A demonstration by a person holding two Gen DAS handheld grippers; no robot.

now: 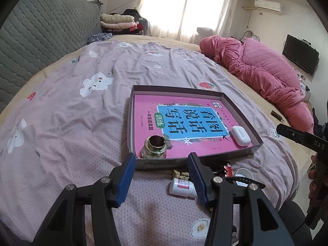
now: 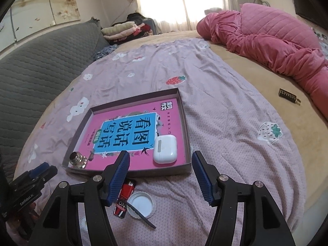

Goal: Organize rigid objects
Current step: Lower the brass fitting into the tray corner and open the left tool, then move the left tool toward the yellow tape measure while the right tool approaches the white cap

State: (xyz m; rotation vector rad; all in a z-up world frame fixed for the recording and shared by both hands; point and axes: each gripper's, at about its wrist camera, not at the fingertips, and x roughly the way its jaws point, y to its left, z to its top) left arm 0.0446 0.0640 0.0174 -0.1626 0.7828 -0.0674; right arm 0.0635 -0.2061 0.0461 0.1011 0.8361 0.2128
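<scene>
Items already in the shallow box (image 1: pixel 242 110), which sits on the pink bedsheet (image 1: pixel 82 123) with a pink book (image 2: pixel 131 131) lining its floor:
- white earbud case (image 2: pixel 165 148), near right corner of the box, lying on the book;
- metal threaded fitting (image 1: pixel 155 147), near left corner, standing upright.

Items we count loose on the sheet, just outside the near wall of the box:
- small white bottle (image 1: pixel 181 187), on its side;
- red lighter (image 2: pixel 125 196), beside the bottle cap;
- white bottle cap (image 2: pixel 141 204), open side up, with a dark thin strip (image 2: pixel 141 215) lying across it;
- a small dark-and-gold piece (image 1: pixel 181 174), too hidden to name.

Further off, a dark labelled tag (image 2: pixel 288 96) lies on the tan blanket, well apart from the box.

Tools: our left gripper (image 1: pixel 162 176) hangs over the near left corner, fingers spread, nothing between them. Our right gripper (image 2: pixel 161 176) hangs over the near wall, fingers likewise spread and empty.

We judge the sorting under half done: two in, at least four to go.
</scene>
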